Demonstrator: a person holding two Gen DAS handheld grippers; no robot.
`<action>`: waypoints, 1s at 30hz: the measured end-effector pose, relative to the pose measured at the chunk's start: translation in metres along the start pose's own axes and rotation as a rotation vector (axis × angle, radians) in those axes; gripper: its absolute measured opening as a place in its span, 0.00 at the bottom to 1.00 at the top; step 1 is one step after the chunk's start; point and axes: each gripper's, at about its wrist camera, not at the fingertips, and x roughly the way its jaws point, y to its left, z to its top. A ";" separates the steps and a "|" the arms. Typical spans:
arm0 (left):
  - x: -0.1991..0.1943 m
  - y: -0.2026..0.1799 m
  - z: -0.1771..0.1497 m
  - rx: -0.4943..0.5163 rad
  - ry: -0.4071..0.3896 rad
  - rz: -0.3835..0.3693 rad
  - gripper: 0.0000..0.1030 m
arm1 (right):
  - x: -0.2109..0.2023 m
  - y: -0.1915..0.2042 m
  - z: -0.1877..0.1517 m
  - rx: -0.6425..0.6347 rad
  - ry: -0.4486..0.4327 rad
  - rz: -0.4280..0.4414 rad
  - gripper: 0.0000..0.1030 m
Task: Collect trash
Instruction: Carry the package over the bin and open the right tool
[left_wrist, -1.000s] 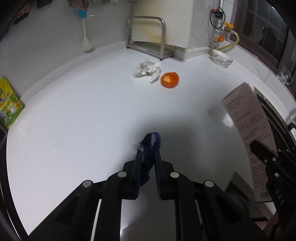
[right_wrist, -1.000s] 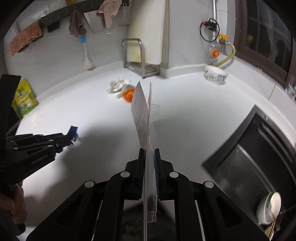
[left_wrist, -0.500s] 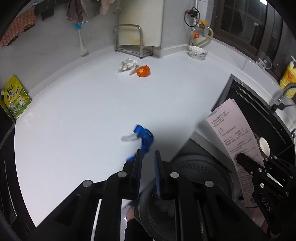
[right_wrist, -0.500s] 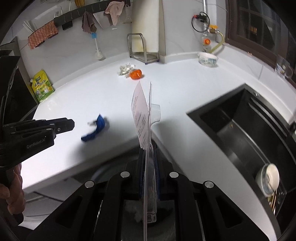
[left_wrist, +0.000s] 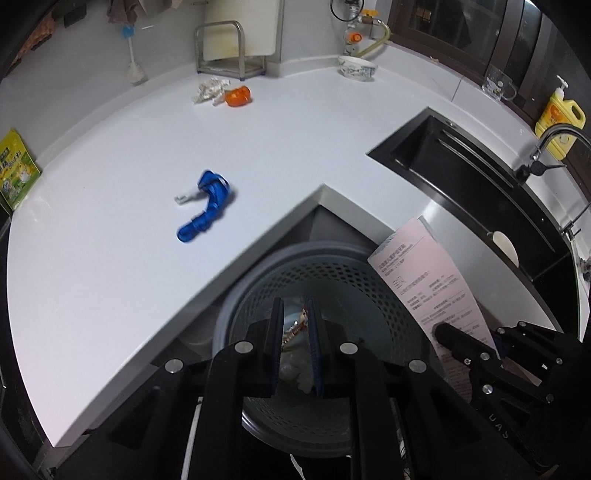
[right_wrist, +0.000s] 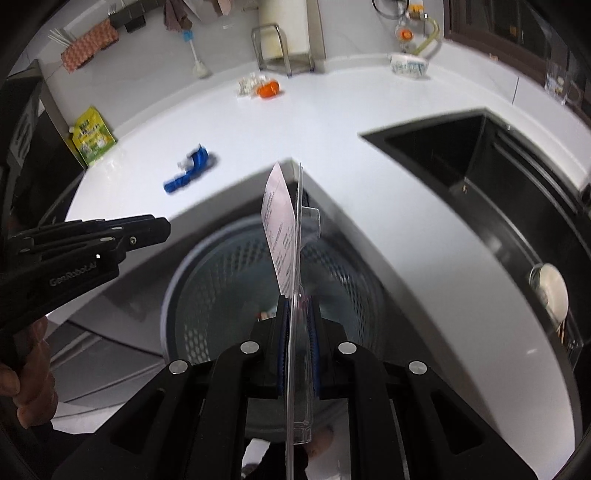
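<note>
Hovering over the bin (right_wrist: 207, 280), right gripper (right_wrist: 297, 354) pinches the packaging (right_wrist: 291, 258) ready to drop; left gripper (left_wrist: 295, 347) slightly parted, empty.

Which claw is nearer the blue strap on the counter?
Left. The left claw hangs over the bin beside the blue strap; the right claw sits farther right, holding the packaging.

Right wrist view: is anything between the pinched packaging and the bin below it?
Nothing visible. The right claw holds the clear plastic packaging with its white printed card directly above the open grey perforated bin; the left claw sits off to the side.
</note>
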 end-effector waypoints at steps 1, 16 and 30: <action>0.002 -0.001 -0.002 0.000 0.007 0.002 0.14 | 0.004 -0.002 -0.003 0.011 0.018 0.005 0.10; 0.023 0.002 -0.021 -0.043 0.087 0.021 0.15 | 0.027 -0.009 -0.014 0.029 0.128 0.057 0.11; 0.008 0.017 -0.021 -0.103 0.041 0.066 0.62 | 0.019 -0.011 -0.012 0.033 0.094 0.063 0.41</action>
